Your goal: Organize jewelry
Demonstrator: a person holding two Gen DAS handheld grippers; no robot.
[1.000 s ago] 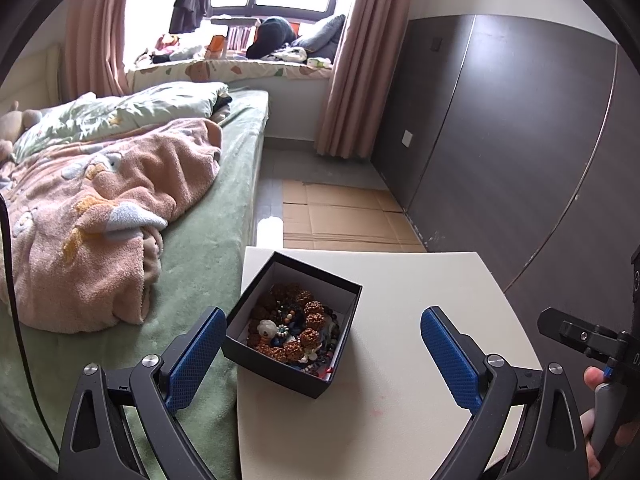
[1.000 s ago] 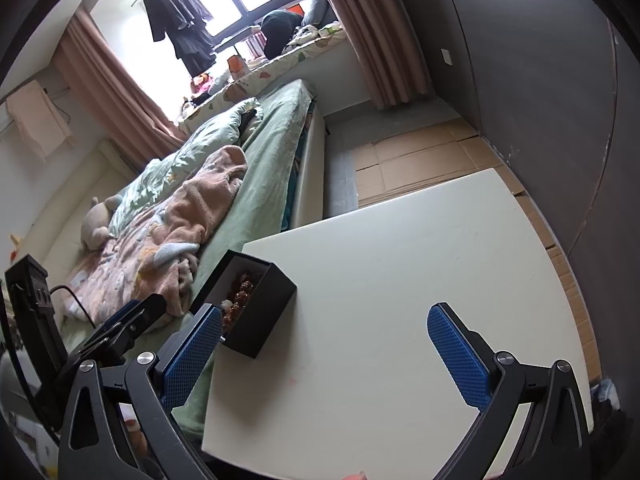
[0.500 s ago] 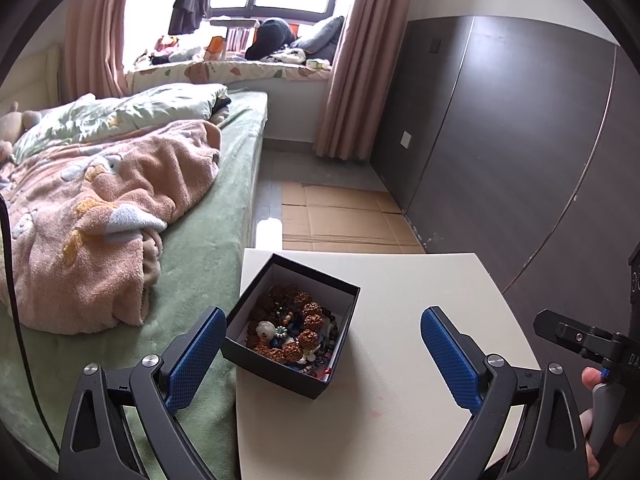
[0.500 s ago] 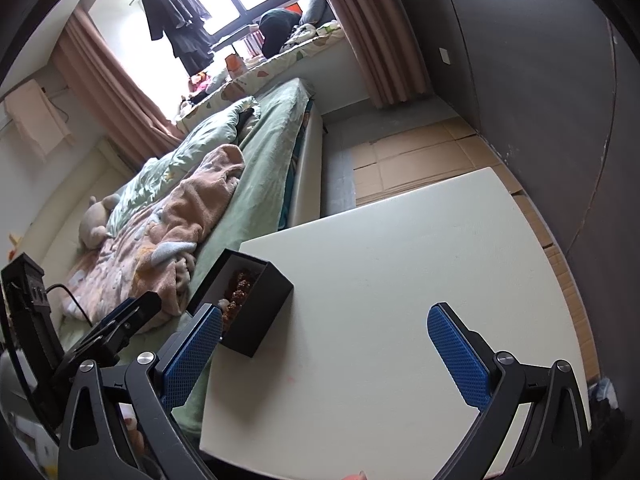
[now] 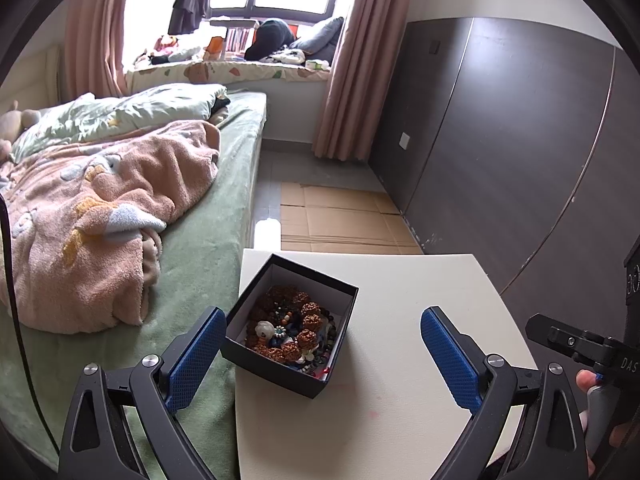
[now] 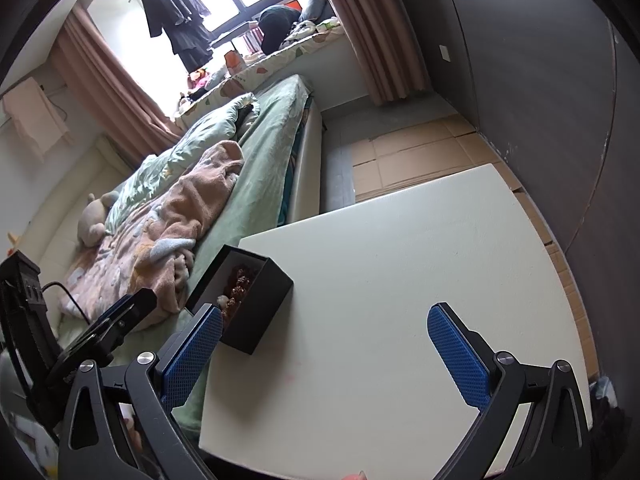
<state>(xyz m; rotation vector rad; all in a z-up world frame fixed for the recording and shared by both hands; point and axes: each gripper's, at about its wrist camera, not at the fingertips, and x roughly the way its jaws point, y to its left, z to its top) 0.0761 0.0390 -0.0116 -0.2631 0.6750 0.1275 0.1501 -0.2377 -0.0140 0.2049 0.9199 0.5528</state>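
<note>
Both your grippers hang wide open over the table, holding nothing.

Your left gripper (image 5: 320,344) hovers with its fingers spread either side of the box (image 5: 292,322), likely lined up to reach in; your right gripper (image 6: 324,340) waits over bare table (image 6: 400,280), perhaps kept clear as a place to lay pieces. The black box sits lidless at the table's edge beside the bed (image 5: 200,260). The jewelry (image 5: 294,330) lies heaped inside it: knobbly brown beads, dark strands, a pale stone, all tangled. That fits either jewelry gathered in or still to be sorted.
</note>
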